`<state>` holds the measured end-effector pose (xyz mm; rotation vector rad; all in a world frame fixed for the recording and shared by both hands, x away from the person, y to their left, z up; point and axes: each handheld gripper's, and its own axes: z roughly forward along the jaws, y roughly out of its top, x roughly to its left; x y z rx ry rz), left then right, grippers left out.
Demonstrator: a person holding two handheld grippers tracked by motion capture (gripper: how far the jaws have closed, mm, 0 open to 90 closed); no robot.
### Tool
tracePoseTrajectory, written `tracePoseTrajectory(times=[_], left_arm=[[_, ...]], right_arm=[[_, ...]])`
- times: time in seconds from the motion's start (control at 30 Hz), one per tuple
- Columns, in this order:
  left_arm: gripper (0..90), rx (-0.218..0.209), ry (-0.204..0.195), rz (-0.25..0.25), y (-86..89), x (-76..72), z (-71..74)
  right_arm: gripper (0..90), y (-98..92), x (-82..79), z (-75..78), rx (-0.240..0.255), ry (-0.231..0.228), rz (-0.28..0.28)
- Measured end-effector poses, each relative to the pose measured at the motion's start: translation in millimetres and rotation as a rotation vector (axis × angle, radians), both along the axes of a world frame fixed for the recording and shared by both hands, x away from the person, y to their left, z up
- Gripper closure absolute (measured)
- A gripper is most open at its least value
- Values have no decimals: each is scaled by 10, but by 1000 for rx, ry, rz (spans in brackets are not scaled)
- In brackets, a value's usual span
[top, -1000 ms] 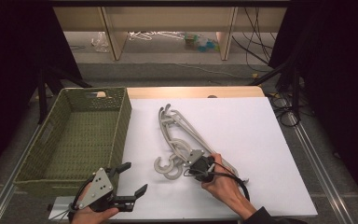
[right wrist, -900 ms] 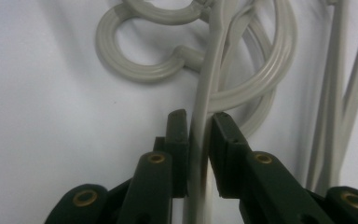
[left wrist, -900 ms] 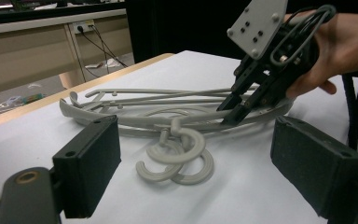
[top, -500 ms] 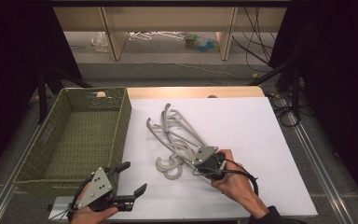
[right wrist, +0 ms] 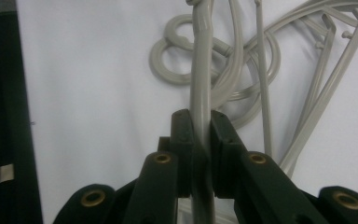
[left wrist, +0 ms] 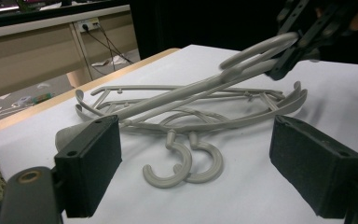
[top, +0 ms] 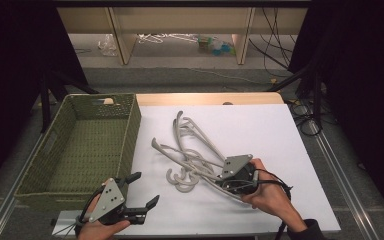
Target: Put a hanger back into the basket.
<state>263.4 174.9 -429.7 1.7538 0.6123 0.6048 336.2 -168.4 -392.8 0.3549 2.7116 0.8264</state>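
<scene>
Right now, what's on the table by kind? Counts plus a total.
Grey plastic hangers: 3, as best the tangle shows; 2 flat hangers, 1 lifted hanger
Green woven basket: 1
Hand-held grippers: 2; left gripper open, right gripper shut on the lifted hanger
Total: 6

the high view looks down and forward over the white table (top: pixel 280 130). both gripper views sit close above it, sharing the grey hangers (left wrist: pixel 191 98) (right wrist: pixel 200 84) (top: pixel 195 155).
</scene>
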Motion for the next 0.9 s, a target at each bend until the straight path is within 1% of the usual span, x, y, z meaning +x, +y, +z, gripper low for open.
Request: tracePoseTrajectory(times=[0.07,0.1,0.13,0.17,0.2,0.23,0.27,0.3,0.33,0.4,0.43,0.47,0.5,0.53,0.57,0.6,0.63,0.7,0.73,0.77,0.8,0.83,0.87,0.9], left_arm=[[173,11,6,2,-39,27,1],[194,17,7,-4,-61,38,5],[202,31,10,-10,-119,58,15],[204,48,3,-16,-150,70,26],[204,48,3,-16,-150,70,26],[207,63,-2,-20,-195,82,33],[207,80,3,-30,-229,96,38],[220,94,5,-43,-264,113,39],[229,101,2,-51,-292,125,40],[231,129,8,-74,-367,155,44],[249,162,8,-103,-420,180,39],[247,183,26,-120,-463,194,21],[248,183,26,-120,-463,194,21],[248,212,15,-125,-490,207,13],[273,225,22,-144,-514,214,3],[283,225,22,-144,-514,214,3],[285,241,27,-153,-534,219,-6],[293,280,18,-179,-559,235,-22],[311,312,26,-196,-580,247,-44],[313,312,26,-196,-580,247,-44],[313,340,31,-210,-582,259,-51],[341,341,37,-222,-599,263,-69],[343,341,37,-222,-599,263,-69],[343,356,31,-227,-609,270,-72]], right_arm=[[822,-38,-18,22,16,8,18],[822,-73,-50,35,33,25,32],[823,-88,-70,40,39,33,43],[822,-99,-84,42,40,36,48],[822,-99,-84,42,40,36,48],[822,-131,-126,41,47,50,73],[822,-131,-126,41,47,50,73],[822,-141,-156,40,53,71,77],[822,-151,-168,35,53,71,90],[822,-155,-205,21,54,90,101],[822,-151,-227,9,50,102,118],[822,-148,-232,5,49,108,127],[822,-148,-232,5,49,108,127],[822,-140,-244,-3,45,109,133],[822,-126,-260,-9,36,121,154],[822,-126,-260,-9,36,121,154],[822,-115,-271,-12,37,128,167],[822,-111,-275,-15,42,127,174],[822,-104,-289,-16,43,136,178],[822,-104,-289,-16,43,136,178],[822,-99,-287,-17,42,135,187],[822,-90,-297,-23,38,141,186],[822,-90,-297,-23,38,141,186],[822,-88,-299,-26,38,143,187]])
